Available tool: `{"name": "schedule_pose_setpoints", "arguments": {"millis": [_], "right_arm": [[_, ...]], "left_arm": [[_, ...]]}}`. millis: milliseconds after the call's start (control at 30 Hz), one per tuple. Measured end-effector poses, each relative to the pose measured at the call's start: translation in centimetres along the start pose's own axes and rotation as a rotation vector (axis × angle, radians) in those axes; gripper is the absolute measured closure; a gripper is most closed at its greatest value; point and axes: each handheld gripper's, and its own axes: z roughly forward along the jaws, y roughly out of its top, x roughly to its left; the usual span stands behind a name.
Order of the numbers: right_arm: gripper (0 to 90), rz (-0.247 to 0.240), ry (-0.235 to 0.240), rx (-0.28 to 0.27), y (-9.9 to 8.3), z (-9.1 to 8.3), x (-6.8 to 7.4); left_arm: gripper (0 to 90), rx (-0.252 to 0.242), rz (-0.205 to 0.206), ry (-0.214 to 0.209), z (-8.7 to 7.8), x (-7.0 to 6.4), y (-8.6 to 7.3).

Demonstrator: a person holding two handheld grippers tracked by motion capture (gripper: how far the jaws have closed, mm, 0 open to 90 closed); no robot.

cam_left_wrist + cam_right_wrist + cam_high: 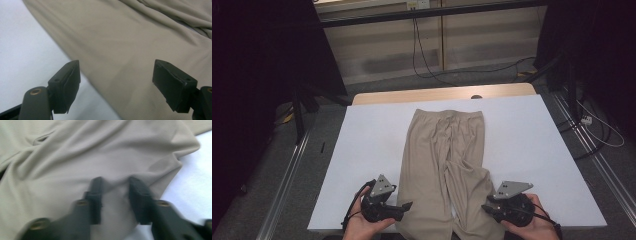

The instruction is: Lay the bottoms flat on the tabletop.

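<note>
bare table (532,145) flanking trousers (444,150), nothing upright

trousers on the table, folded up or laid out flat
Laid out, not folded: the beige trousers lie full length on the white table, waistband at the far end, both legs running toward the person, with wrinkles between the legs.

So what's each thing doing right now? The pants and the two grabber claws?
pants: spread out flat on the white table, waistband at the far end, legs toward the person, a bit wrinkled.
left gripper: jaws wide open, over the edge of one pant leg, holding nothing.
right gripper: jaws part closed, a narrow gap between them, over the other leg's cloth; can't tell if it pinches.
table: covered in white.
</note>
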Motion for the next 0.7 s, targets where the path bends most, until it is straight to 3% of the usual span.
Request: {"name": "schedule_pose_setpoints", "arguments": {"millis": [67, 200, 500, 533, 600, 700], "right_arm": [[89.1, 0.009, -0.004, 0.001, -0.2, -0.2, 0.4], [89.9, 0.022, -0.003, 0.012, -0.6, -0.7, 1.0], [89.6, 0.02, 0.063, 0.011, -1.9, -1.8, 3.0], [87.8, 0.019, 0.064, 0.01, -1.9, -1.8, 3.0], [73.4, 0.033, 0.066, -0.003, -1.8, -1.7, 2.7], [59.6, 0.074, 0.054, -0.053, -1.5, -2.0, 1.9]], "left_arm": [[22.9, 0.0, 0.003, -0.004, 0.1, 0.1, 0.1], [23.0, 0.007, 0.008, -0.006, 0.3, 0.1, 0.3], [23.0, 0.006, 0.008, -0.006, 0.3, 0.1, 0.3], [22.9, 0.006, 0.008, -0.006, 0.4, 0.1, 0.3], [22.9, 0.006, 0.009, -0.007, 0.4, 0.1, 0.3], [22.9, 0.007, 0.009, -0.004, 0.3, 0.1, 0.3]]}}
